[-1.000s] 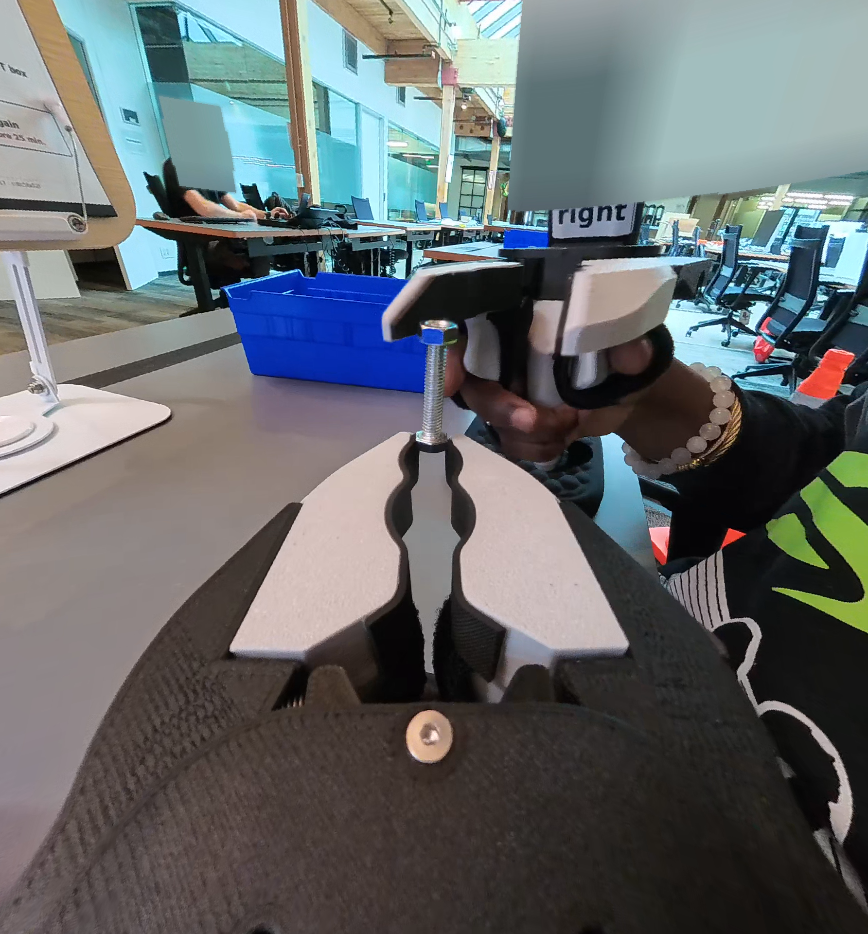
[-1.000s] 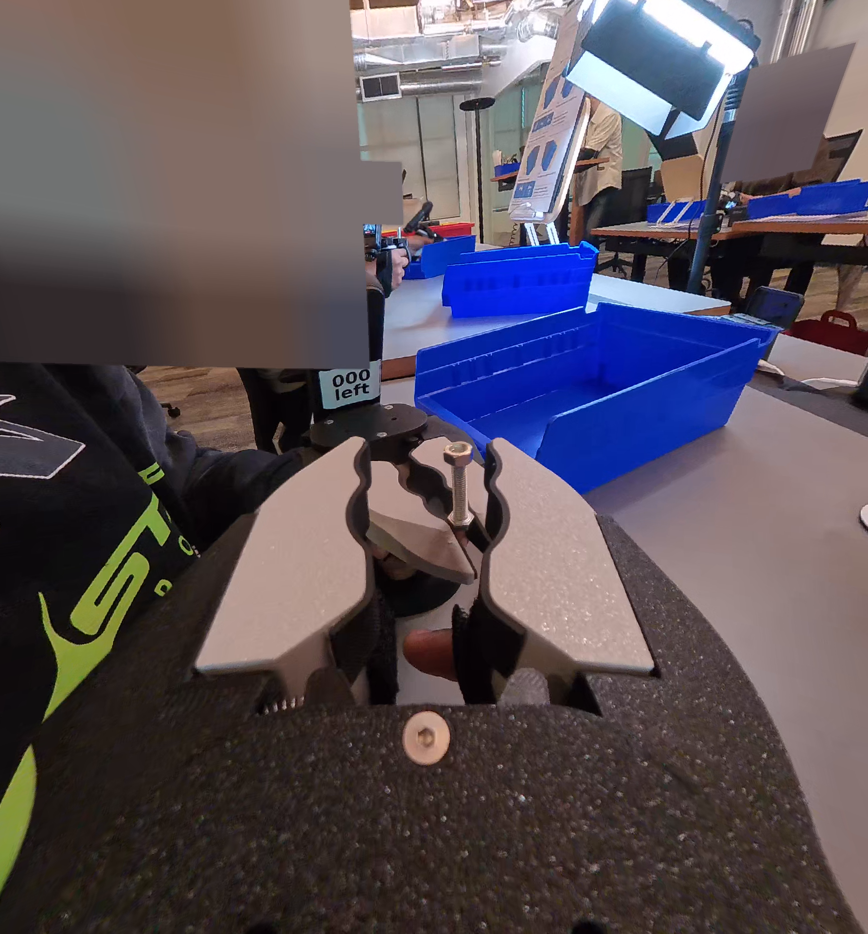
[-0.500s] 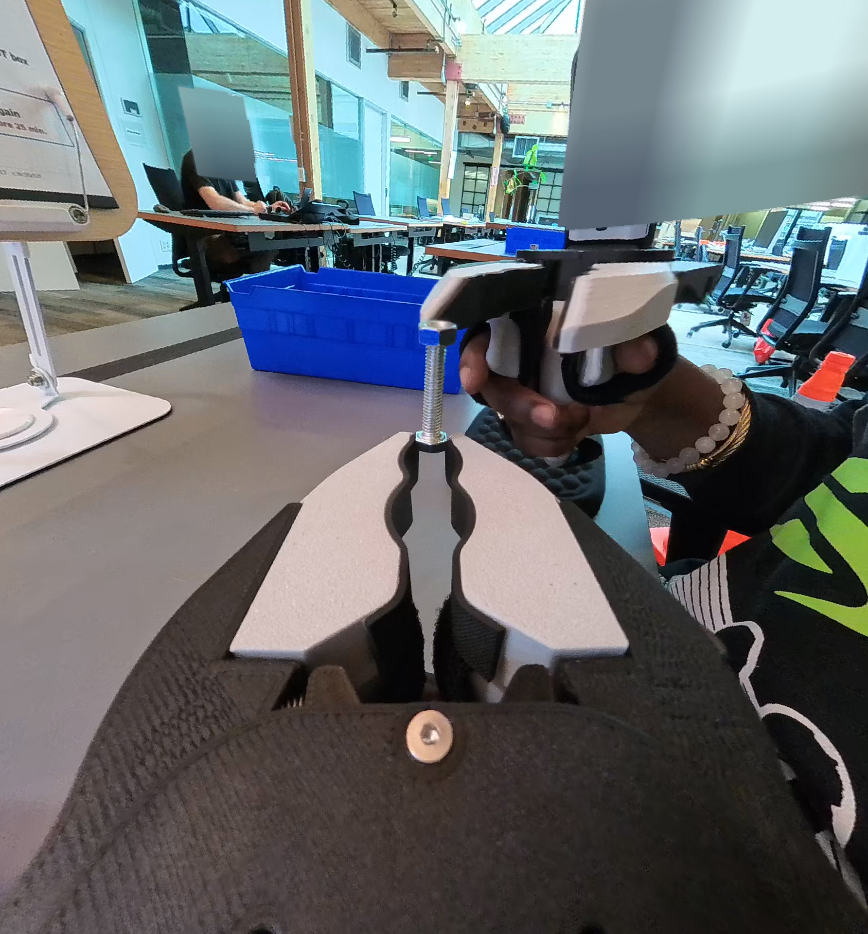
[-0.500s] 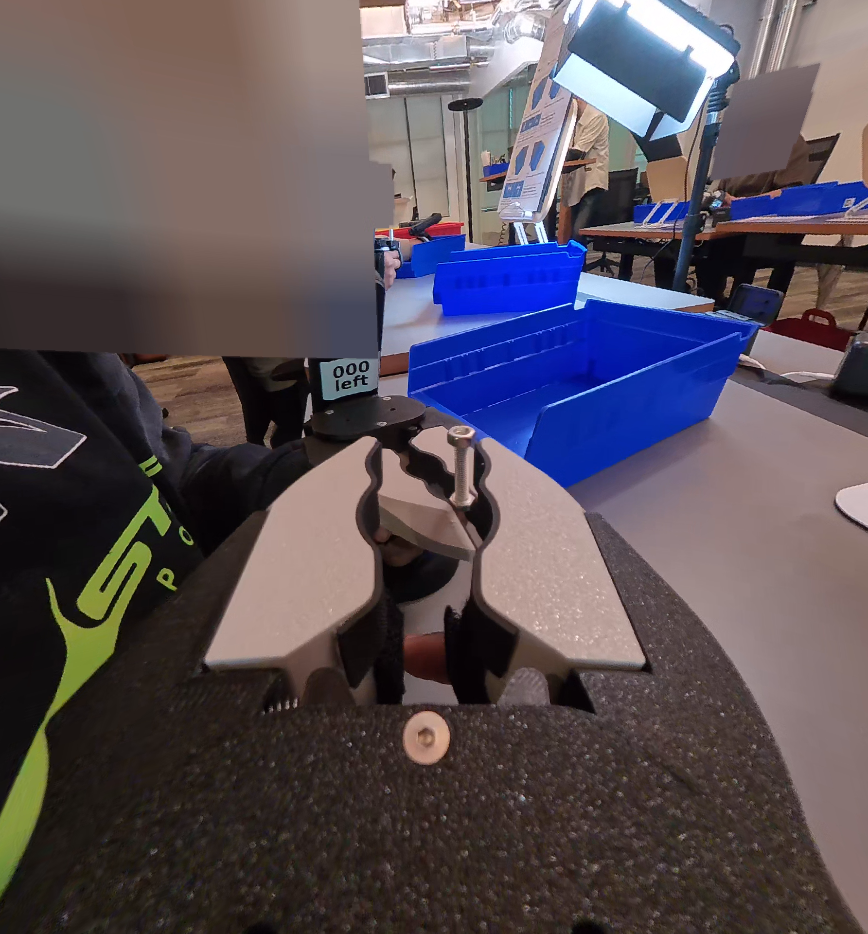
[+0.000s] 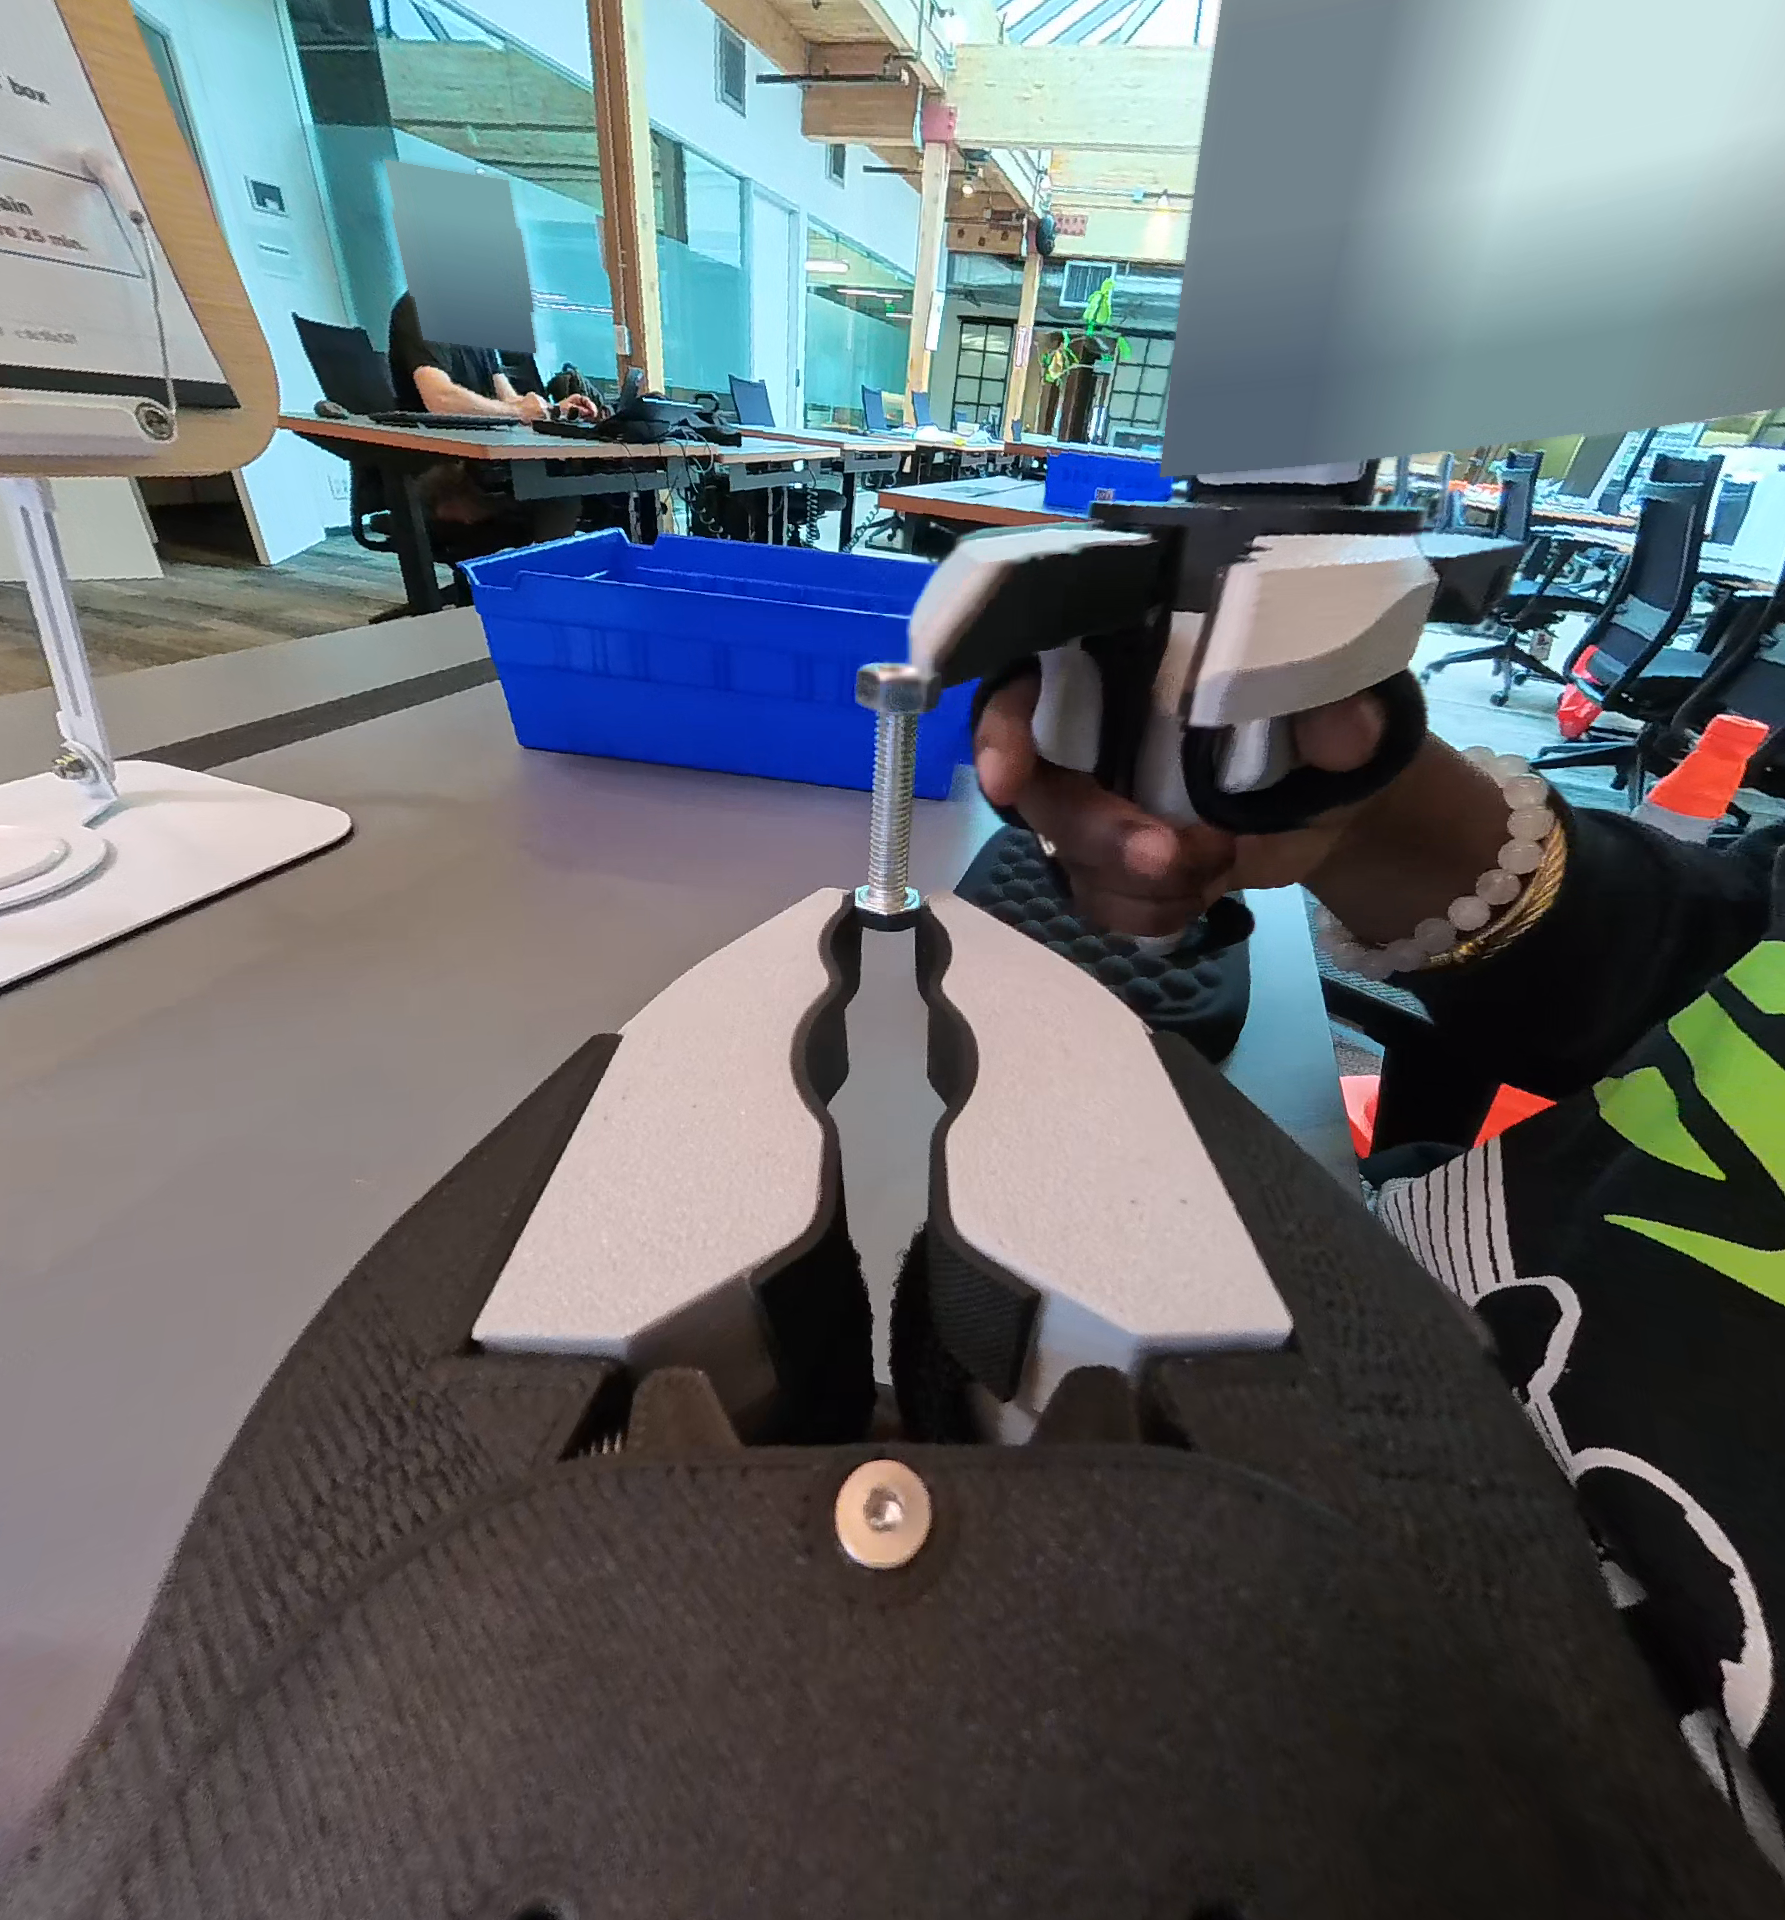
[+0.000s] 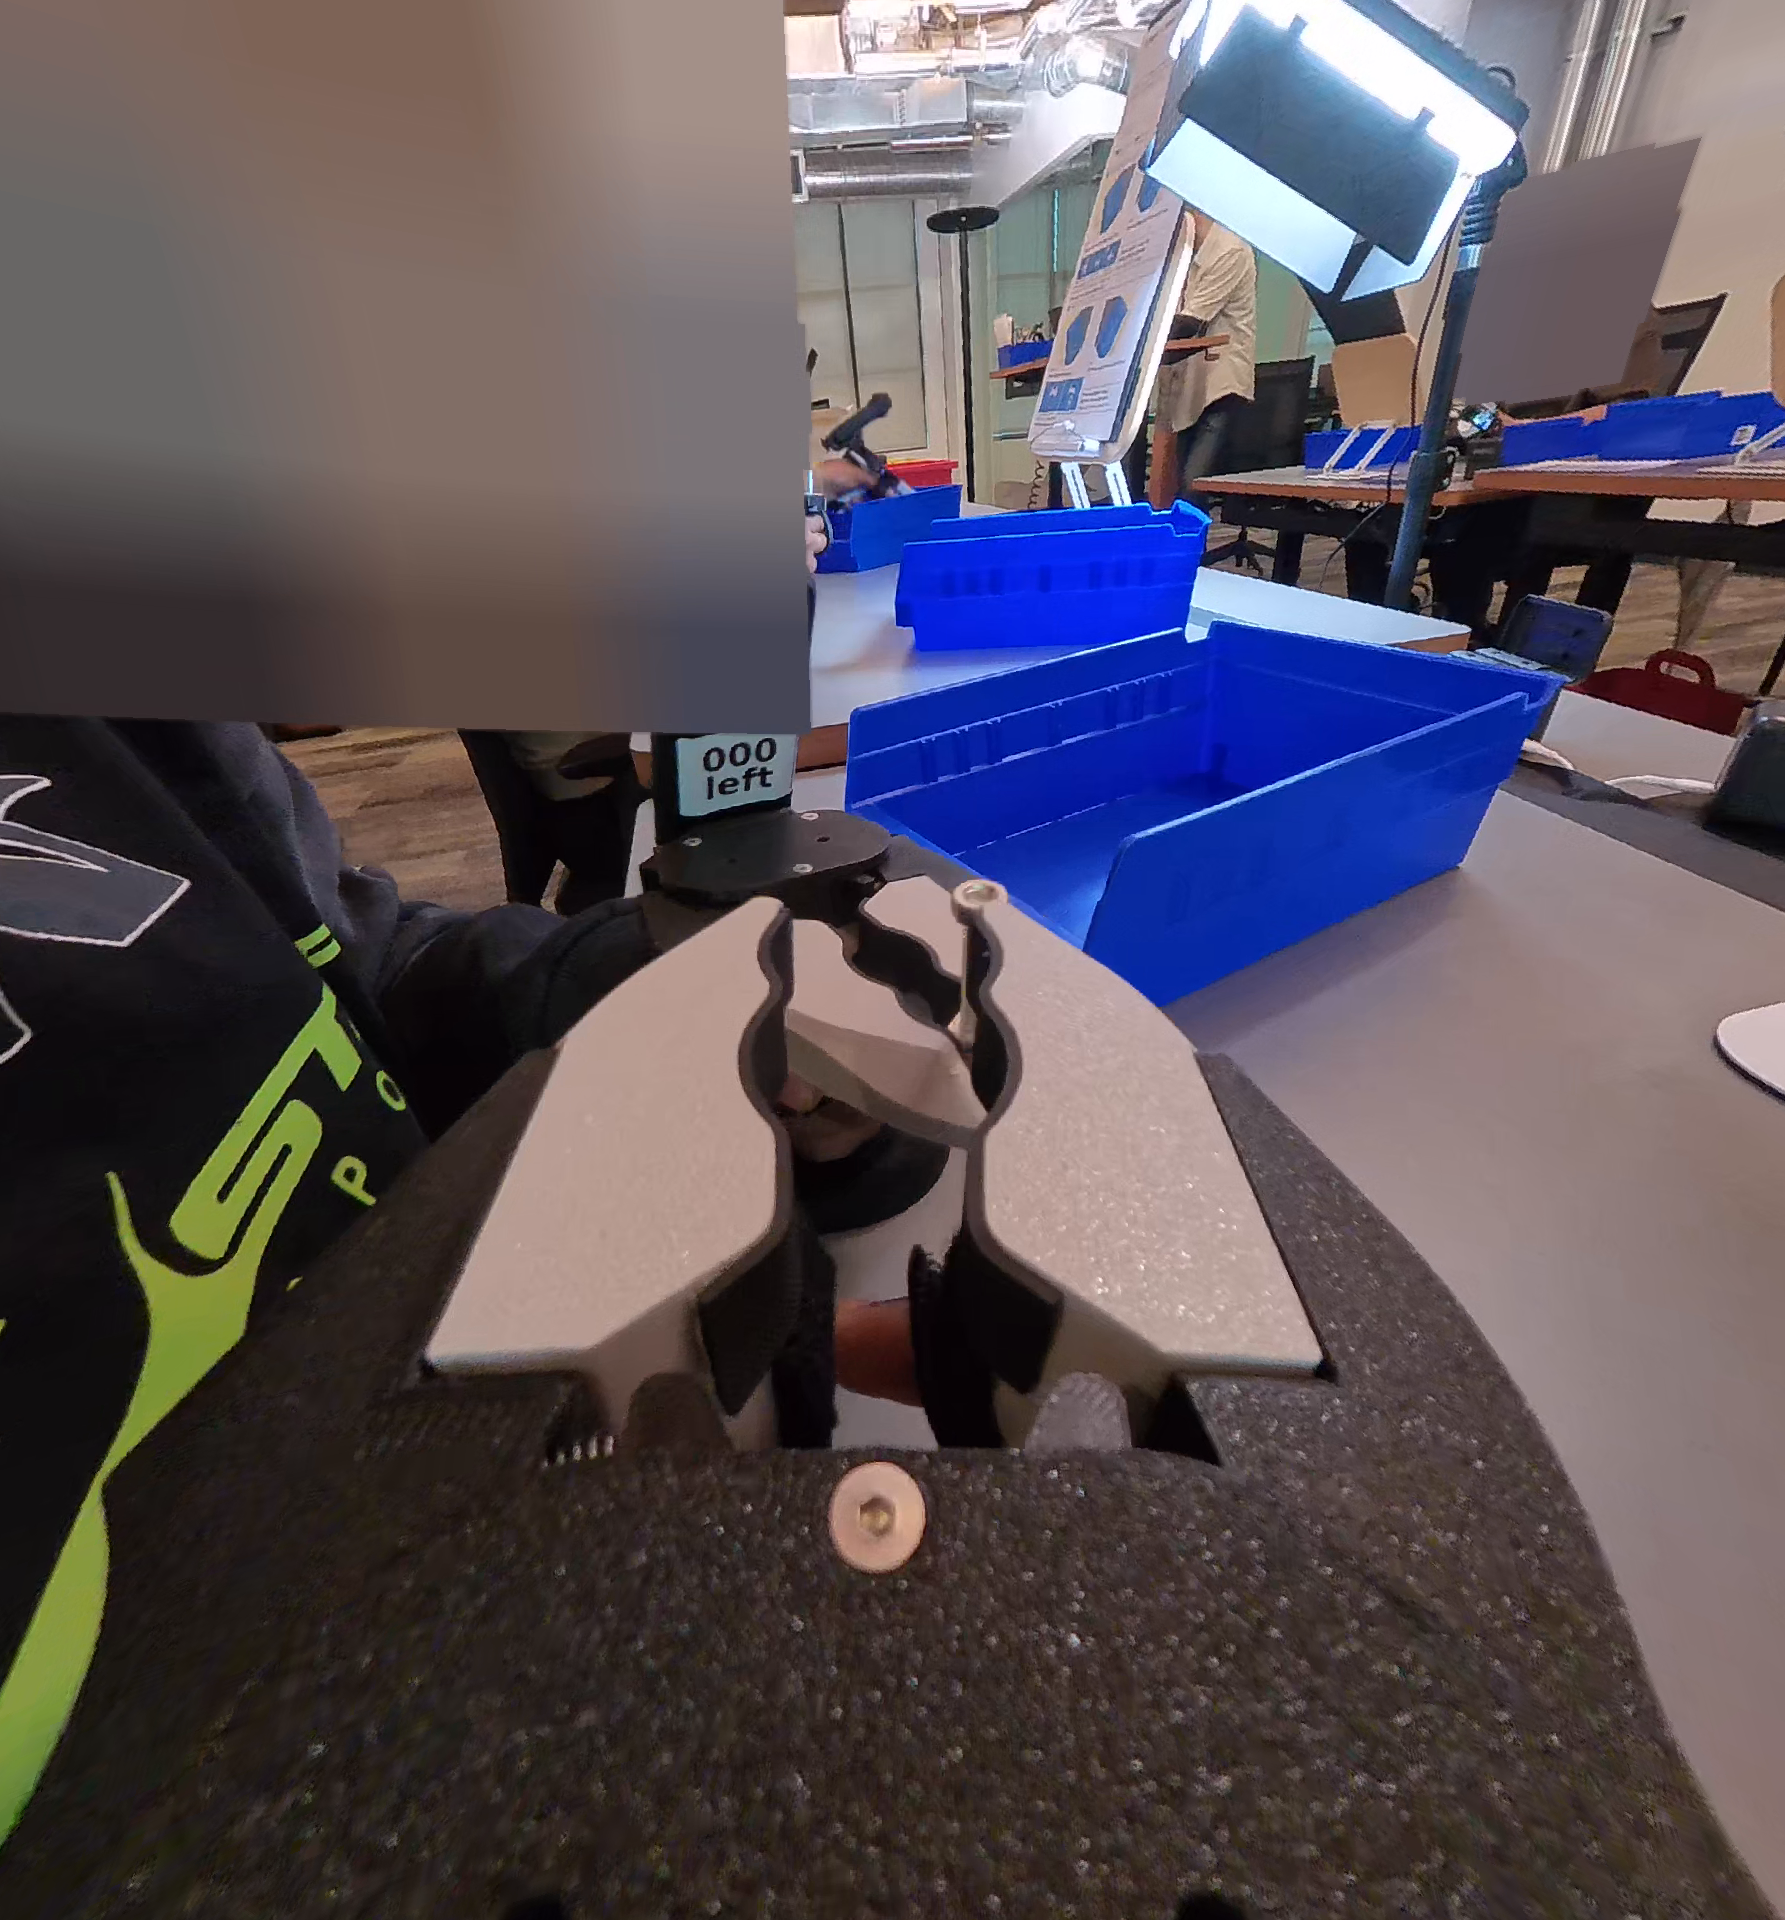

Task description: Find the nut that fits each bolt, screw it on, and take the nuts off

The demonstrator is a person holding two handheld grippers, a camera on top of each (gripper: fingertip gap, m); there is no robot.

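Left hand-held gripper (image 5: 890, 914) clamping nut (image 5: 890, 904) on upright bolt (image 5: 894, 800), right hand-held gripper (image 6: 883, 940) parted, now nearer bolt head.

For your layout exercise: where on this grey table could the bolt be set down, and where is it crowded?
Bare table lies between the white stand base, the blue bin and the left hand-held gripper. Crowded: around the bolt, where the right hand-held gripper closes in.

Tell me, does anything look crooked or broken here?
Nothing looks broken or spilled. The bolt stands straight up, head on top, with the left tongs pinched on the nut at its lower end. The right tongs reach its head with one fingertip, apparently open. The blue bin sits flat on the table.
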